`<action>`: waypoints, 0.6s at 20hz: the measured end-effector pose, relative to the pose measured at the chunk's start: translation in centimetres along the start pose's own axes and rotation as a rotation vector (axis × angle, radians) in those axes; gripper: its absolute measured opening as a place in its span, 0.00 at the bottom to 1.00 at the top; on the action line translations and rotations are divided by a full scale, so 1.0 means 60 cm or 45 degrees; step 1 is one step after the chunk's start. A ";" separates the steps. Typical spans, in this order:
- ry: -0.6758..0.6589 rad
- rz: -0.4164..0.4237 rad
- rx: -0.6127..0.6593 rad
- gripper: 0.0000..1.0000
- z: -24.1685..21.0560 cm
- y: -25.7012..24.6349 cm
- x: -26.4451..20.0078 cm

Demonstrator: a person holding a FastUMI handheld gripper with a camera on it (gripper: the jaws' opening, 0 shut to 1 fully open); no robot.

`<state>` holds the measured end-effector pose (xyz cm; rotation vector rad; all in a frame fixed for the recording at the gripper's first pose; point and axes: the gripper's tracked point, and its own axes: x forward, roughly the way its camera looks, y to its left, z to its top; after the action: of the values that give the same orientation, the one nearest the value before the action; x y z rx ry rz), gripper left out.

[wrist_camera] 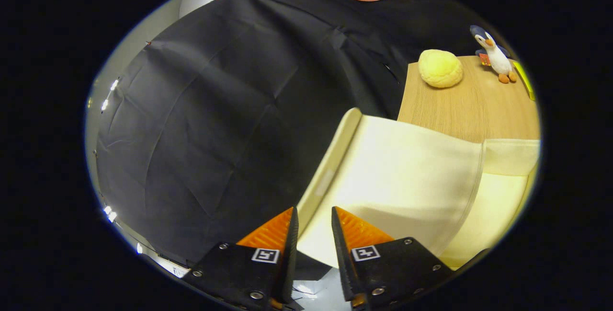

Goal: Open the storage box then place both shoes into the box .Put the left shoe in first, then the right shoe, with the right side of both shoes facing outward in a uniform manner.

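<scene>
The cream storage box's lid [397,172] is tilted up, with its stiff front rim [335,157] running down between my fingers. My gripper [313,217] is nearly closed, one finger on each side of that rim, holding the lid. To the right of the lid is part of the box's cream fabric wall [510,156] and its pale inside [493,210]. I see no shoes from here.
A wooden table top [469,105] lies beyond the box, with a round yellow plush [440,68] and a toy penguin [495,54] at its far side. The booth's black cloth wall [215,124] stands to the left, behind the lid.
</scene>
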<state>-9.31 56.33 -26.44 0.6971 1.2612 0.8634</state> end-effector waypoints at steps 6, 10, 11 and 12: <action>-0.018 -0.165 -0.092 0.75 0.000 -0.114 -0.079; -0.082 -0.261 -0.140 0.80 0.000 -0.200 -0.172; -0.079 -0.284 -0.157 0.81 -0.003 -0.224 -0.196; -0.073 -0.320 -0.165 0.81 -0.009 -0.250 -0.223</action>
<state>-8.49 37.11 -32.30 0.4457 1.2003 0.7062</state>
